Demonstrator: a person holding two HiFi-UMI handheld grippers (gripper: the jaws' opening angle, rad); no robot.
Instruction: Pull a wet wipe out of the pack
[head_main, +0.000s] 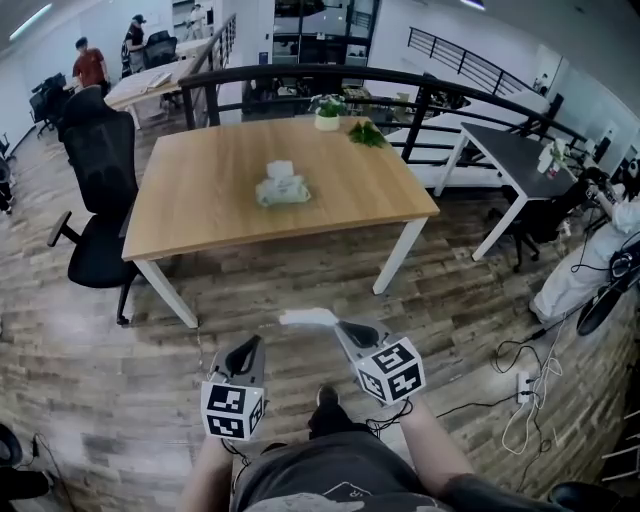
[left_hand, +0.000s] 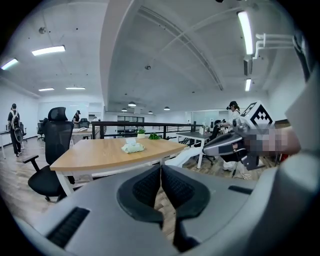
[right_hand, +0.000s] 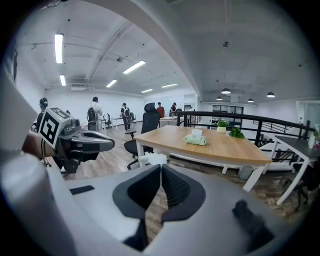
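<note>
The pale green wet wipe pack (head_main: 282, 190) lies in the middle of the wooden table (head_main: 200, 205), far ahead of me, with a white wipe (head_main: 280, 168) standing up from its top. The left gripper view shows the pack (left_hand: 132, 147) too, and so does the right gripper view, where the pack (right_hand: 195, 140) is small. Both grippers hang over the floor, well short of the table. My right gripper (head_main: 338, 322) is shut on a white wipe (head_main: 308, 317), which sticks out past its tips (right_hand: 154, 159). My left gripper (head_main: 250, 343) is shut with nothing in it.
A black office chair (head_main: 98, 200) stands at the table's left end. A dark desk (head_main: 512, 150) and a person in white (head_main: 590, 265) are at the right. Potted plants (head_main: 328, 112) sit on the table's far edge before a black railing (head_main: 300, 72). Cables (head_main: 525, 400) lie on the floor.
</note>
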